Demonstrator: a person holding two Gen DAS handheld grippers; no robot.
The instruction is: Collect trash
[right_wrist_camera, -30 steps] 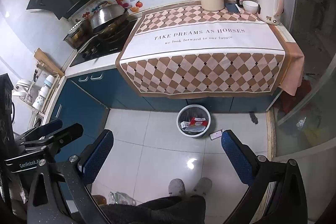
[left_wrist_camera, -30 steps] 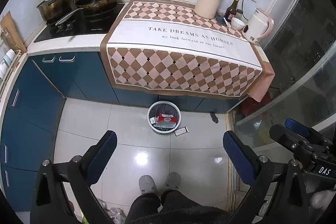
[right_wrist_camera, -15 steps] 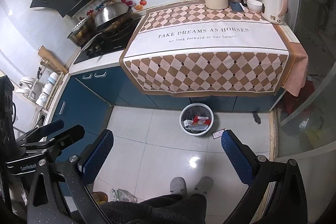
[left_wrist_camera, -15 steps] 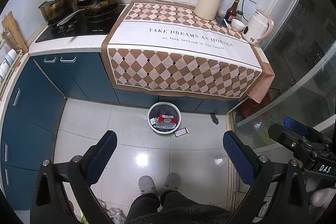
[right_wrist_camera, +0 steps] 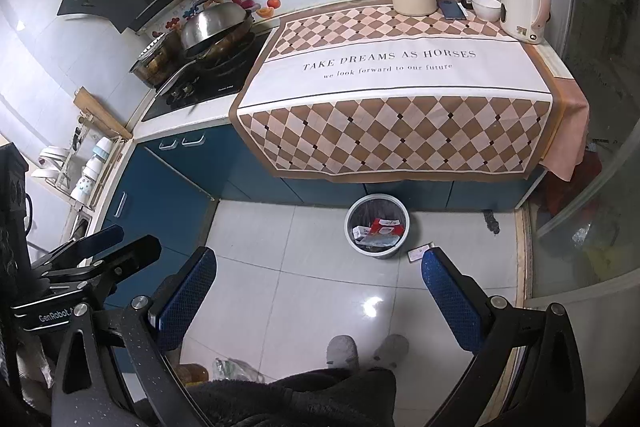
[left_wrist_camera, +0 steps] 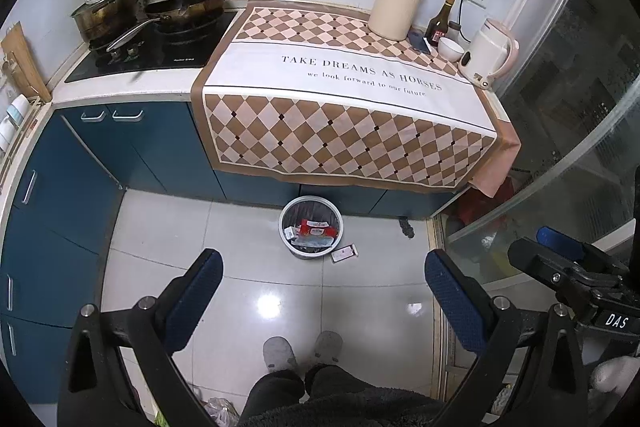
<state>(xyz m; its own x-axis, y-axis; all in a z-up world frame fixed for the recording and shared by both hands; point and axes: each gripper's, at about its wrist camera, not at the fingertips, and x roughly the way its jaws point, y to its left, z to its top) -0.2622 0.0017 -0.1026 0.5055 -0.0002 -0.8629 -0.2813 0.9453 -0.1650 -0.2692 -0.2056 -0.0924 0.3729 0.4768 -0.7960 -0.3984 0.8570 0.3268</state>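
Note:
A round white trash bin stands on the floor under the counter's edge, holding red and white wrappers. A small flat packet lies on the tiles just right of the bin. My left gripper is open high above the floor, nothing between its blue pads. My right gripper is open too and holds nothing. Each gripper shows at the edge of the other's view.
A counter with a checked cloth carries a utensil jar, bottle, bowl and kettle. Pans sit on the hob. Blue cabinets line the left, a glass door the right. A person's slippered feet stand below.
Both views have drifted slightly, with the counter and bin shifting a little in frame. Both grippers stay open and nothing was picked up.

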